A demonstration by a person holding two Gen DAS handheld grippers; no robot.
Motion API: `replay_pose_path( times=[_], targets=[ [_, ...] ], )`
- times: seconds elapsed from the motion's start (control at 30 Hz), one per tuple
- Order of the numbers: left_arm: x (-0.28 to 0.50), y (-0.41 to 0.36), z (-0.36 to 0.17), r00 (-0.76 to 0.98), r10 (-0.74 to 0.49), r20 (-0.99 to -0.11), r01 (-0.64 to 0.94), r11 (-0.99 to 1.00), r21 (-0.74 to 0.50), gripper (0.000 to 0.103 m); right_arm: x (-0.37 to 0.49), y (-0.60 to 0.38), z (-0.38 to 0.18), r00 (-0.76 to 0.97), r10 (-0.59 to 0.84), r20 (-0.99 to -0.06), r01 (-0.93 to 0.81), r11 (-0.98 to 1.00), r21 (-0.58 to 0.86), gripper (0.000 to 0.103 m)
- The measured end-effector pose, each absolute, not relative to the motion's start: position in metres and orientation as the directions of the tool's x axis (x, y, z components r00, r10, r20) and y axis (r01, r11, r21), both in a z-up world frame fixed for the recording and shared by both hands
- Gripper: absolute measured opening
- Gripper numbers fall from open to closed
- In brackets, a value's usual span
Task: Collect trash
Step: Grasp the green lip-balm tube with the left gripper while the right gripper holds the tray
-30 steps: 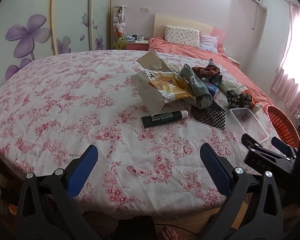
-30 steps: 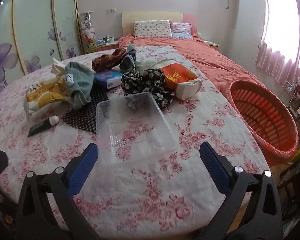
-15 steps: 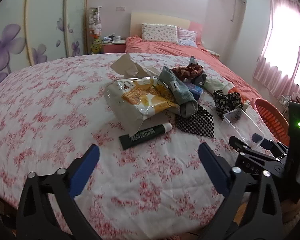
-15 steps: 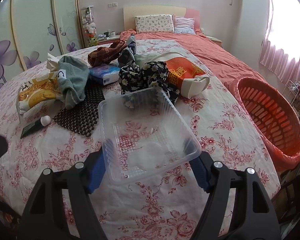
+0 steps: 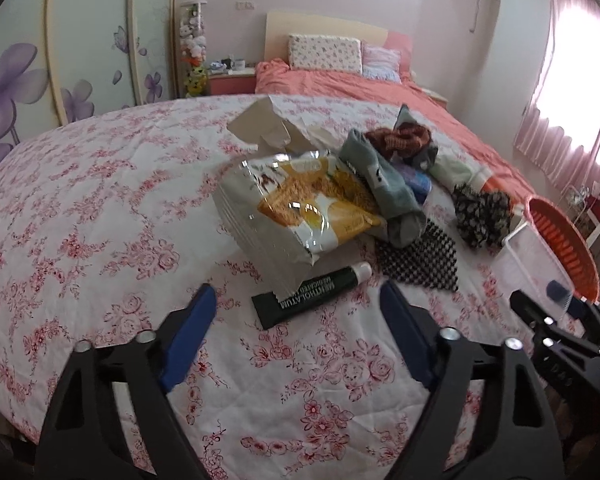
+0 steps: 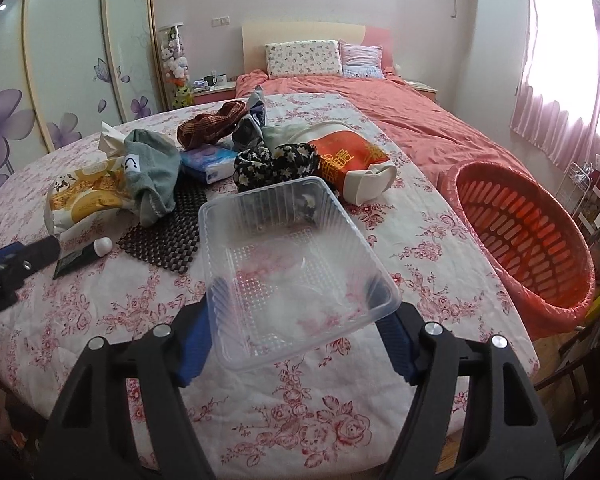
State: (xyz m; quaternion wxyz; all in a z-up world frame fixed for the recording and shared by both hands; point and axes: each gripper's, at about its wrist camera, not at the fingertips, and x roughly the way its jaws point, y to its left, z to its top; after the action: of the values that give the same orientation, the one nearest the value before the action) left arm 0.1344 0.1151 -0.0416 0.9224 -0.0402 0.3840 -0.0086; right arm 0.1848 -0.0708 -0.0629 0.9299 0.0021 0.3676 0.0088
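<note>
My right gripper (image 6: 296, 340) is shut on a clear plastic tray (image 6: 288, 264) and holds it lifted, tilted, above the floral tablecloth (image 6: 412, 232). My left gripper (image 5: 296, 320) is open and empty, its fingers on either side of a dark green Mentholatum tube (image 5: 312, 298), just short of it. A yellow-and-white snack bag (image 5: 296, 208) lies behind the tube. An orange basket (image 6: 528, 240) stands off the table's right edge. The tray's edge also shows in the left wrist view (image 5: 520, 256).
Mixed items lie mid-table: a grey sock (image 6: 152, 172), a black mesh mat (image 6: 164, 236), a blue tissue pack (image 6: 210, 162), black floral cloth (image 6: 276, 164), a red-and-white bag (image 6: 352, 164), brown knit cloth (image 6: 212, 122) and torn paper (image 5: 264, 124). A bed stands behind.
My right gripper closed on the clear tray and lifted it off the cloth. My left gripper moved forward toward the green tube and snack bag.
</note>
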Motion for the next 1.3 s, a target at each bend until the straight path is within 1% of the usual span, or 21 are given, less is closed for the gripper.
replay_pose_path(
  times=[0.27,0.33,0.37,0.4,0.43,0.5,0.63,0.73,0.8,0.87,1.0,1.13,1.2,1.3],
  targets=[
    [0.154,0.125,-0.062,0.644,-0.07,-0.762,-0.011,0.995,-0.101,0.075,0.185,-0.077,-0.065,0.721,0.014,-0.693,0.003,1.0,0.024,0.07],
    [0.157,0.125,-0.061,0.644,-0.084,-0.76,0.002,0.994,-0.109,0.075,0.185,-0.078,-0.065,0.72,0.012,-0.693,0.007,1.0,0.025,0.07],
    [0.157,0.124,-0.061,0.643,-0.103,-0.759,0.015,0.992,-0.122,0.074,0.186,-0.079,-0.065,0.72,0.01,-0.694,0.01,1.0,0.025,0.071],
    [0.158,0.123,-0.06,0.643,-0.122,-0.756,0.028,0.99,-0.135,0.07,0.185,-0.079,-0.065,0.719,0.01,-0.695,0.011,1.0,0.026,0.071],
    [0.157,0.122,-0.06,0.643,-0.14,-0.753,0.044,0.988,-0.146,0.069,0.186,-0.079,-0.066,0.718,0.01,-0.696,0.012,1.0,0.027,0.071],
    [0.155,0.117,-0.06,0.641,-0.167,-0.749,0.065,0.984,-0.164,0.064,0.185,-0.079,-0.066,0.717,0.01,-0.697,0.012,1.0,0.027,0.071],
    [0.146,0.107,-0.059,0.629,-0.241,-0.739,0.112,0.969,-0.221,0.061,0.184,-0.078,-0.066,0.719,0.009,-0.695,0.008,1.0,0.021,0.071],
    [0.142,0.097,-0.059,0.625,-0.258,-0.737,0.135,0.965,-0.224,0.058,0.184,-0.077,-0.065,0.721,0.009,-0.693,0.007,1.0,0.02,0.071],
    [0.142,0.091,-0.058,0.622,-0.261,-0.738,0.144,0.965,-0.22,0.05,0.183,-0.078,-0.064,0.722,0.008,-0.692,0.007,1.0,0.019,0.071],
    [0.141,0.086,-0.058,0.613,-0.287,-0.736,0.163,0.957,-0.238,0.048,0.183,-0.08,-0.064,0.722,0.006,-0.691,0.01,1.0,0.019,0.071],
    [0.139,0.083,-0.057,0.613,-0.264,-0.745,0.154,0.964,-0.215,0.048,0.181,-0.083,-0.062,0.725,0.003,-0.689,0.015,1.0,0.019,0.071],
    [0.128,0.084,-0.049,0.641,-0.25,-0.725,0.155,0.968,-0.197,0.048,0.18,-0.086,-0.06,0.73,0.003,-0.684,0.014,1.0,0.019,0.071],
    [0.131,0.079,-0.049,0.647,-0.229,-0.727,0.158,0.973,-0.166,0.048,0.18,-0.086,-0.059,0.731,0.003,-0.683,0.015,1.0,0.021,0.071],
    [0.144,0.075,-0.055,0.634,-0.222,-0.741,0.144,0.975,-0.169,0.048,0.179,-0.089,-0.059,0.732,0.001,-0.681,0.019,1.0,0.022,0.071]
  ],
)
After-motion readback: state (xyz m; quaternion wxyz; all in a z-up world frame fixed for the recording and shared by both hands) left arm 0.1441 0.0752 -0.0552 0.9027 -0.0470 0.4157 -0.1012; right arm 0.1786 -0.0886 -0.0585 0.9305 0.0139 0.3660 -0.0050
